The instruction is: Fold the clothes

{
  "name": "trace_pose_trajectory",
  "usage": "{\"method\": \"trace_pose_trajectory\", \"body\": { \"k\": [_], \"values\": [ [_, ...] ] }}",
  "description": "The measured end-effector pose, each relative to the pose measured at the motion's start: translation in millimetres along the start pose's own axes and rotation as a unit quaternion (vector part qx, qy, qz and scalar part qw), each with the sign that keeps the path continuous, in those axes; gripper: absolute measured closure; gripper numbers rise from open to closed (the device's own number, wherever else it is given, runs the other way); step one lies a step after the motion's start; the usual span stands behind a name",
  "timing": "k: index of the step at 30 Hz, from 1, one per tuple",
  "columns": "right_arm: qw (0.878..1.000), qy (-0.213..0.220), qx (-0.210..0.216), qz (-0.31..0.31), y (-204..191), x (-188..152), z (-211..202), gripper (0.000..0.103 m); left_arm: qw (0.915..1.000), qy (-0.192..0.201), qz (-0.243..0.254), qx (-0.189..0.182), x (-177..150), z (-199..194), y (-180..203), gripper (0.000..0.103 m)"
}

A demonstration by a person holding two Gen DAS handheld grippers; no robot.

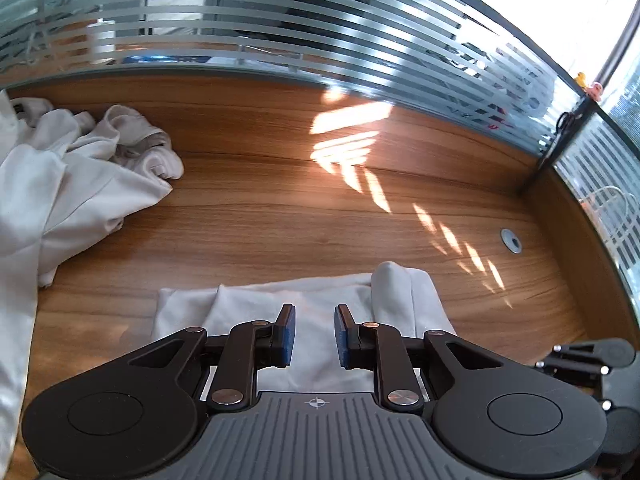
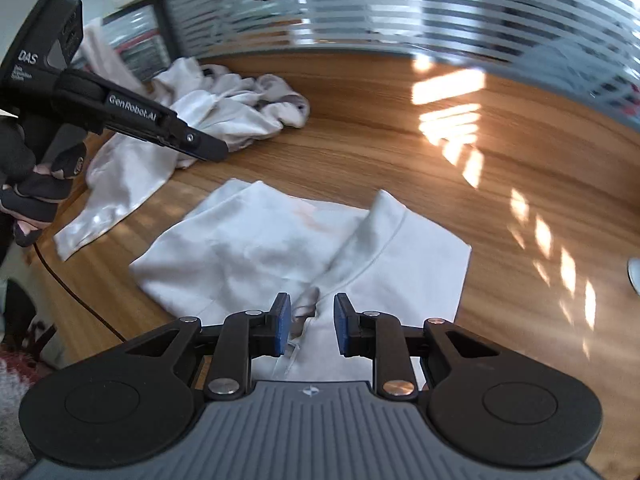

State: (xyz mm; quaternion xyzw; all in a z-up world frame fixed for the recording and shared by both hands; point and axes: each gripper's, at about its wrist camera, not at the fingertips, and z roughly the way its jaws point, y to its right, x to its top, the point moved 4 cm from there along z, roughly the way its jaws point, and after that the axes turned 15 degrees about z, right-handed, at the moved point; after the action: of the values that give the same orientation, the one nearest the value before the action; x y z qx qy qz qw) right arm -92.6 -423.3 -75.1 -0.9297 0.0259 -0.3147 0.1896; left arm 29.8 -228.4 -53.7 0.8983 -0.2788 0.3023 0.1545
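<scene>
A folded white garment (image 2: pixel 304 252) is lying flat on the wooden table (image 2: pixel 400 168), its collar end nearest the right gripper (image 2: pixel 308 322). Both the right gripper and the left gripper (image 1: pixel 315 334) are hovering above it, jaws standing slightly apart and gripping nothing. A heap of unfolded white clothes (image 2: pixel 208 120) is sitting near the table's far left, by the striped glass partition (image 1: pixel 320 32).

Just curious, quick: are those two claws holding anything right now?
Left gripper: fingers apart, nothing between them, above the folded shirt.
Right gripper: fingers apart, empty, over the same shirt's collar.
</scene>
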Motion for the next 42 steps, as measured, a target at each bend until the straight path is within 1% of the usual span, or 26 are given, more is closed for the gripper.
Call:
{"method": "trace_pose_trajectory", "body": {
  "k": [2, 5, 7, 9, 12, 14, 17, 21, 23, 25, 26, 27, 31, 34, 36, 37, 38, 39, 41, 42],
  "values": [
    [0.997, -0.028, 0.039, -0.056, 10.9, 12.3, -3.0, 0.076, 0.9986, 0.007, -0.04, 0.033, -14.6, -11.2, 11.7, 0.08],
    [0.984, -0.071, 0.09, -0.139, 26.4, 27.7, -4.9, 0.076, 0.9909, 0.022, -0.099, 0.089, -35.4, -28.3, 36.5, 0.08],
    [0.969, -0.096, 0.12, -0.192, 35.5, 35.4, -5.5, 0.076, 0.9833, 0.03, -0.129, 0.125, -47.1, -38.1, 55.5, 0.078],
    [0.952, -0.112, 0.145, -0.245, 42.5, 40.9, -8.1, 0.076, 0.9754, 0.037, -0.15, 0.158, -56.3, -46.3, 76.1, 0.078],
    [0.93, -0.118, 0.174, -0.3, 50.5, 49.4, -13.1, 0.076, 0.9624, 0.05, -0.173, 0.203, -68.4, -59.9, 105.6, 0.078],
    [0.92, -0.117, 0.193, -0.321, 54.2, 55.0, -17.8, 0.076, 0.9547, 0.06, -0.184, 0.226, -76.4, -70.5, 125.3, 0.078],
    [0.903, -0.117, 0.219, -0.351, 59.4, 63.5, -25.8, 0.076, 0.9475, 0.072, -0.192, 0.245, -84.1, -84.9, 153.5, 0.078],
    [0.884, -0.122, 0.231, -0.387, 58.9, 79.4, -47.9, 0.076, 0.9369, 0.086, -0.209, 0.267, -79.0, -110.8, 185.2, 0.077],
    [0.869, -0.126, 0.244, -0.412, 54.3, 92.5, -68.5, 0.076, 0.932, 0.101, -0.215, 0.273, -68.9, -126.1, 197.5, 0.074],
    [0.853, -0.133, 0.259, -0.433, 50.2, 105.3, -85.8, 0.069, 0.9288, 0.115, -0.221, 0.275, -58.7, -137.3, 206.0, 0.071],
    [0.845, -0.138, 0.267, -0.442, 48.3, 111.6, -93.5, 0.067, 0.9284, 0.12, -0.223, 0.273, -54.1, -141.3, 210.4, 0.07],
    [0.836, -0.143, 0.274, -0.453, 46.5, 117.9, -100.8, 0.065, 0.9279, 0.12, -0.224, 0.273, -49.9, -142.7, 212.6, 0.07],
    [0.803, -0.157, 0.292, -0.496, 47.3, 131.7, -107.1, 0.064, 0.9256, 0.123, -0.228, 0.276, -42.0, -131.1, 216.1, 0.069],
    [0.776, -0.176, 0.303, -0.525, 59.0, 127.4, -86.4, 0.064, 0.9194, 0.131, -0.235, 0.287, -45.8, -108.2, 216.0, 0.069],
    [0.753, -0.189, 0.315, -0.545, 68.6, 118.5, -66.2, 0.064, 0.9107, 0.126, -0.256, 0.299, -51.9, -90.4, 215.3, 0.069],
    [0.74, -0.196, 0.325, -0.555, 73.3, 113.4, -55.8, 0.064, 0.9052, 0.122, -0.269, 0.306, -55.5, -81.0, 214.8, 0.069],
    [0.725, -0.202, 0.34, -0.564, 77.8, 108.2, -45.9, 0.064, 0.8974, 0.112, -0.285, 0.318, -59.0, -71.6, 214.0, 0.069],
    [0.707, -0.208, 0.358, -0.574, 82.2, 102.3, -36.4, 0.064, 0.8923, 0.101, -0.296, 0.326, -61.4, -63.5, 214.3, 0.069],
    [0.669, -0.209, 0.386, -0.6, 91.0, 89.4, -17.2, 0.061, 0.8871, 0.081, -0.306, 0.336, -63.1, -49.0, 217.5, 0.069],
    [0.653, -0.207, 0.396, -0.611, 95.3, 83.1, -8.3, 0.059, 0.8849, 0.073, -0.309, 0.341, -63.4, -42.3, 219.6, 0.069]
  ]
}}
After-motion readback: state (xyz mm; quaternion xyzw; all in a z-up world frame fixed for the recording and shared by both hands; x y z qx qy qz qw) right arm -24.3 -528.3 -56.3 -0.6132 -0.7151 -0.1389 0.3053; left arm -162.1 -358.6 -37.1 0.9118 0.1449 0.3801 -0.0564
